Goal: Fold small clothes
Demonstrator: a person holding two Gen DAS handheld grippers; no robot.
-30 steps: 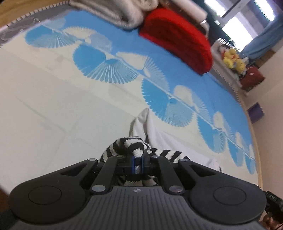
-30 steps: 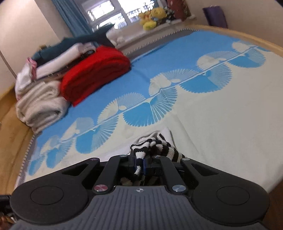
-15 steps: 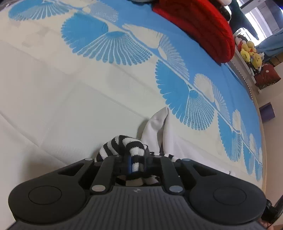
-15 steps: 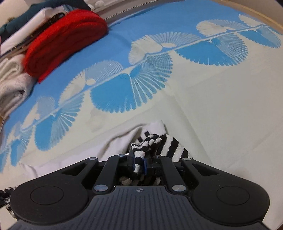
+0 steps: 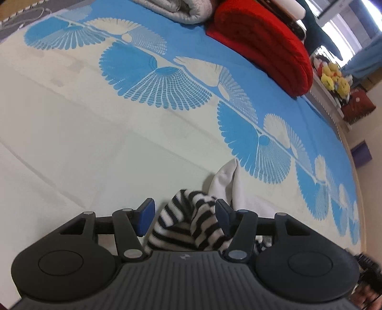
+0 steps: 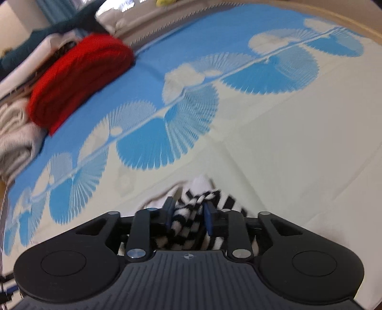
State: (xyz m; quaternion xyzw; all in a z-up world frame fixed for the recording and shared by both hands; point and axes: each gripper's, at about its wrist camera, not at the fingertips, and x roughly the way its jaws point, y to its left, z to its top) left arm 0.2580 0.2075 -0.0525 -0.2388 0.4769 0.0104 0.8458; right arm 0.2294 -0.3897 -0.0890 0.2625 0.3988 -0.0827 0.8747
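A small black-and-white striped garment with white parts (image 5: 188,221) lies bunched on the cream and blue bedspread (image 5: 95,133). My left gripper (image 5: 183,214) is open, its blue pads wide apart on either side of the striped fabric. In the right wrist view the same garment (image 6: 191,214) sits between the fingers of my right gripper (image 6: 188,214), which stand partly apart around a striped fold. A white part of the garment (image 5: 229,181) pokes out beyond the stripes.
A folded red blanket (image 5: 267,45) and rolled grey-white blankets (image 5: 181,9) lie at the far side of the bed. The red blanket (image 6: 78,76) and stacked linens (image 6: 16,133) show at left in the right wrist view. Yellow plush toys (image 5: 334,81) sit on a sill.
Both grippers were pinched shut on striped folds; now the left jaws have opened wide and the right jaws have parted, with the garment resting low on the bedspread.
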